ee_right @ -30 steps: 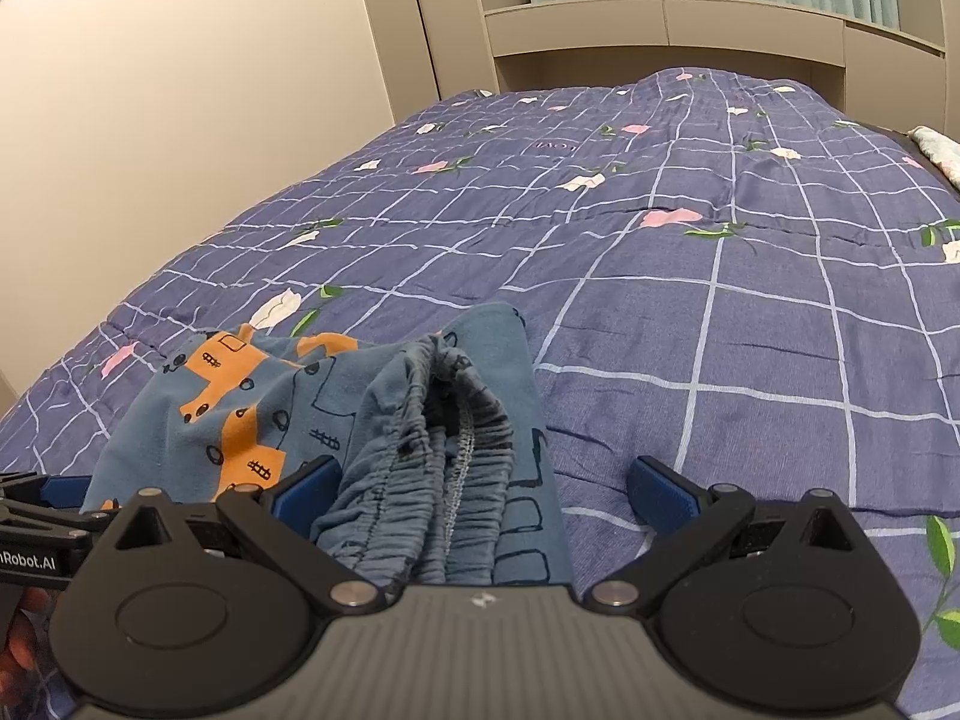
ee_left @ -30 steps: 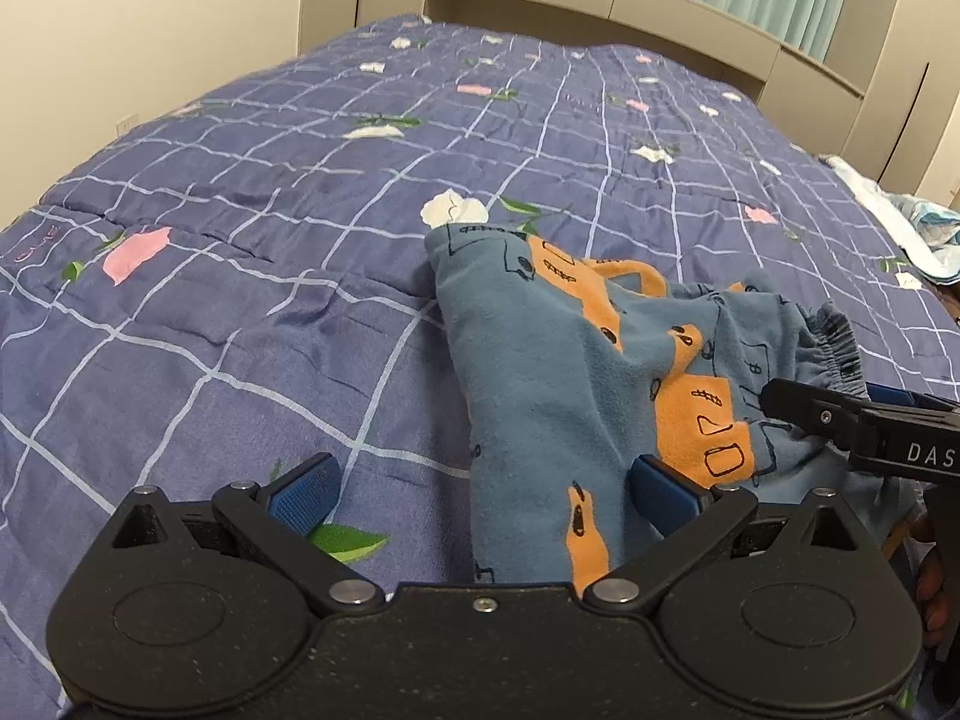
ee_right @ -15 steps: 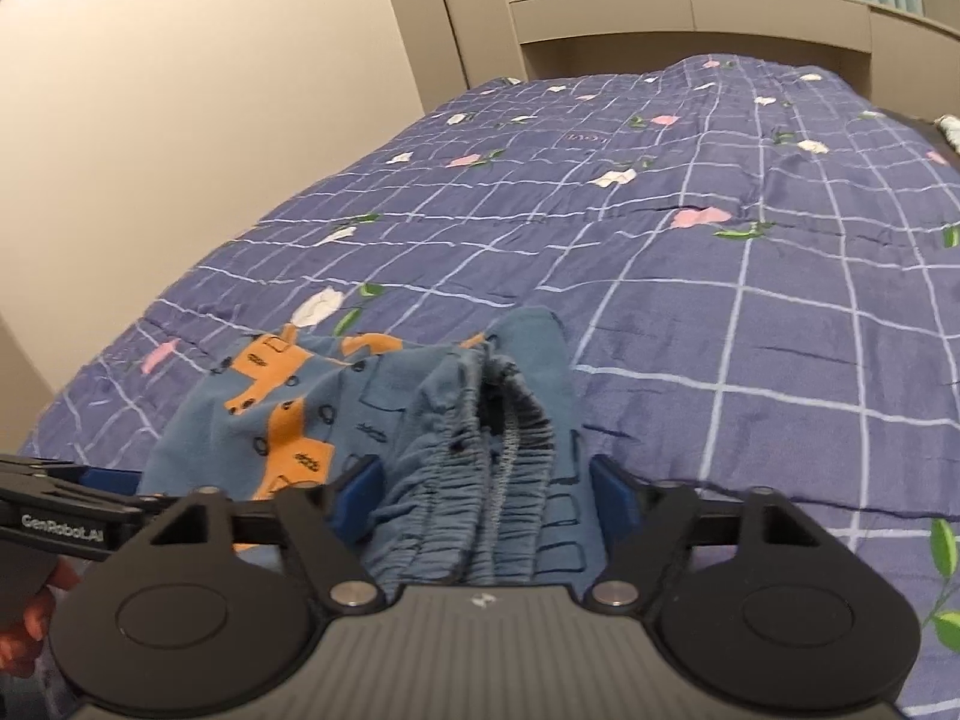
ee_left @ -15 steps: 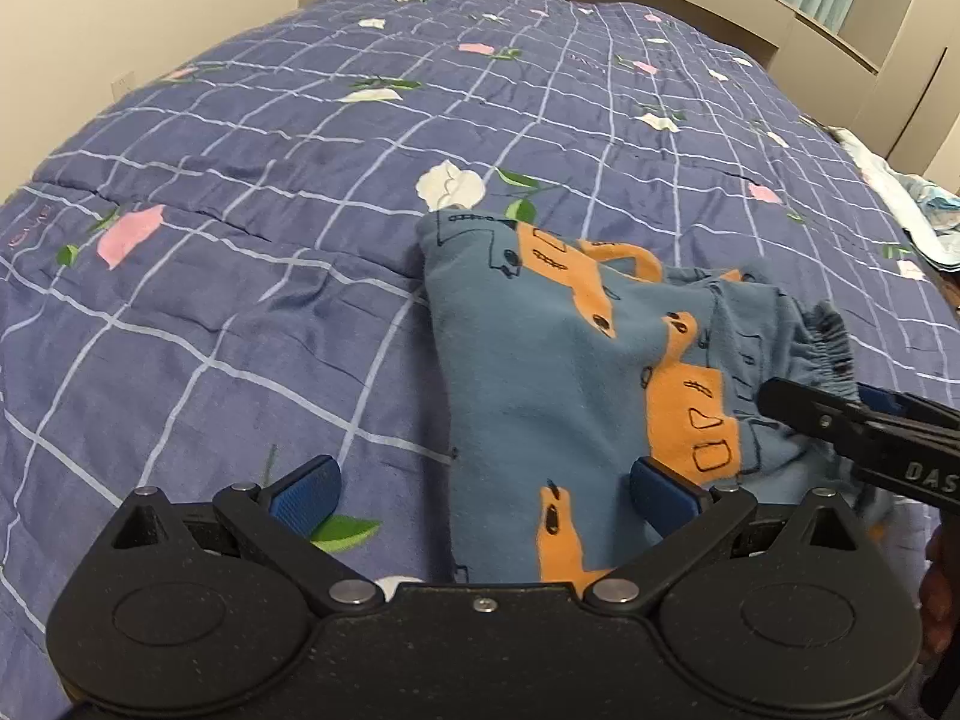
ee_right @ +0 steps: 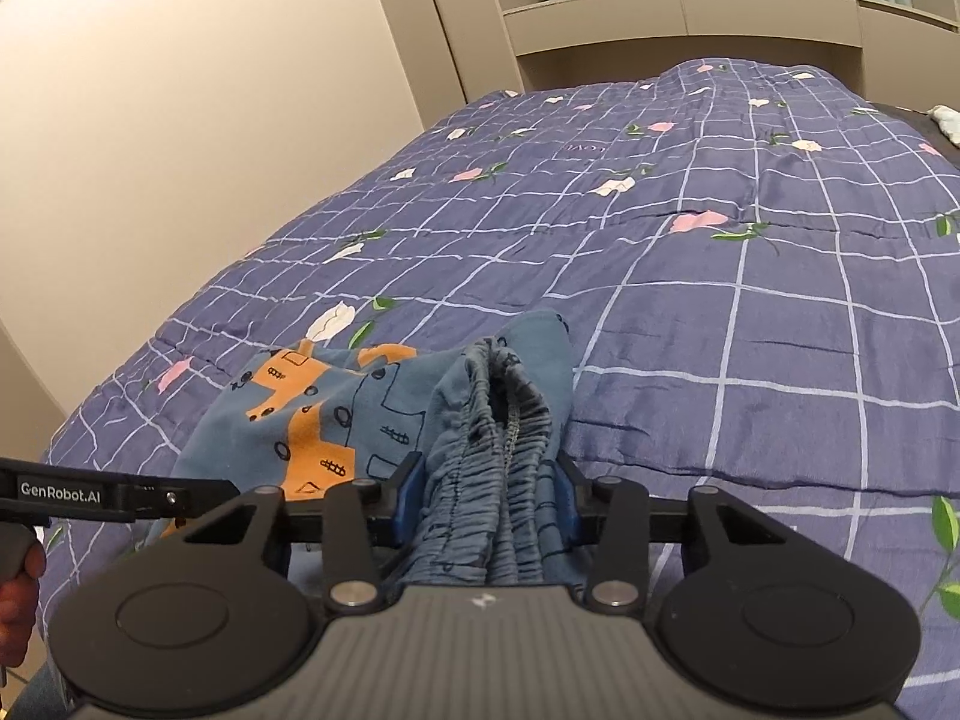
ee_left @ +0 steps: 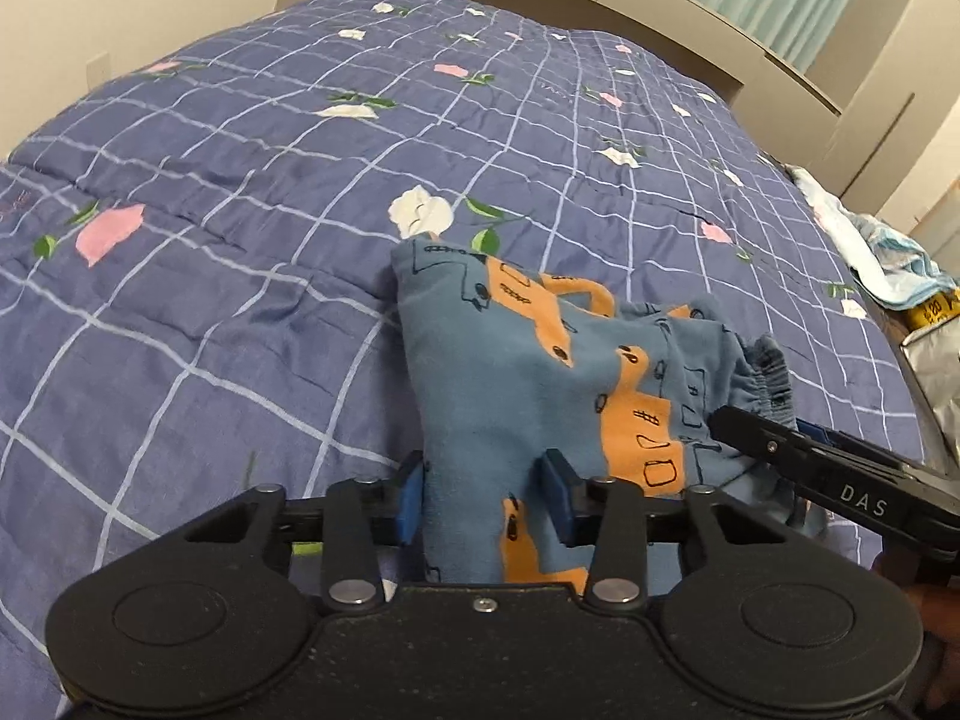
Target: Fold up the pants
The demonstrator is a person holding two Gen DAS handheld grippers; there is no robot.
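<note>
Blue child's pants (ee_left: 528, 372) with orange truck prints lie bunched on the bed, near its front edge. My left gripper (ee_left: 483, 501) has a fold of the leg fabric between its blue pads; its jaws are closing and the pads touch the cloth on both sides. The right gripper (ee_right: 486, 498) is closing on the gathered elastic waistband (ee_right: 504, 420), which is squeezed between its pads. Each view shows the other gripper from the side: the right gripper (ee_left: 729, 420) at the waistband, the left gripper (ee_right: 228, 489) at the printed leg (ee_right: 300, 420).
A purple checked quilt (ee_left: 240, 240) with flower prints covers the bed up to a beige headboard (ee_left: 660, 18). A light-blue cloth (ee_left: 870, 246) and a yellow packet (ee_left: 936, 312) lie past the bed's right side. A hand (ee_right: 15, 606) shows at the lower left.
Both grippers went from wide open to narrowed around the pants, the left on the leg fabric, the right on the waistband. Neither hand has shifted much.
</note>
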